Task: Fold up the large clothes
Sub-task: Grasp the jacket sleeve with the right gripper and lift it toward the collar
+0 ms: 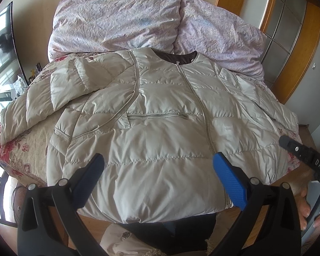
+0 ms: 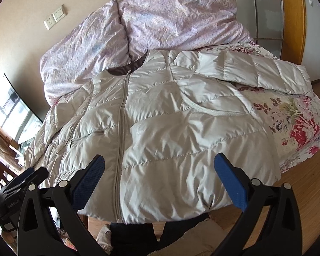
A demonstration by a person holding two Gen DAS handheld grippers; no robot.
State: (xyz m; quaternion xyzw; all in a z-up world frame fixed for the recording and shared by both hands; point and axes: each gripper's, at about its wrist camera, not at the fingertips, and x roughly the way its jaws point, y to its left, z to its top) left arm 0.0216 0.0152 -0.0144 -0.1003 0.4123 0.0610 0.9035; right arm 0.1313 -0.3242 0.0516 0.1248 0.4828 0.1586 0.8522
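A big lilac quilt (image 1: 121, 19) is bunched up at the far end of the bed (image 1: 29, 147), touching the collar of the coat (image 1: 160, 115). The bed has a flower sheet w/ red & pink blooms. A TV (image 1: 2, 49) stands at the left by the wall. Wood door frames w/ glass are at the right. A wall switch (image 2: 55, 17) shows in the right cam.

The coat is puffy, pale grey-white, lying flat, front side up, in the middle of the bed. Its zip (image 1: 200, 104) is done up. The bottom edge hangs a bit over the near edge of the bed. One sleeve (image 1: 59, 91) is bent in over the chest on the left; the other sleeve (image 2: 256, 68) lies out across the sheet on the right.

Left gripper (image 1: 159, 166) is released, fingers wide apart, just above the hem, holding nothing. Right gripper (image 2: 160, 166) is released too, also over the hem, nothing in it. A hand (image 1: 307, 209) grips the right tool.
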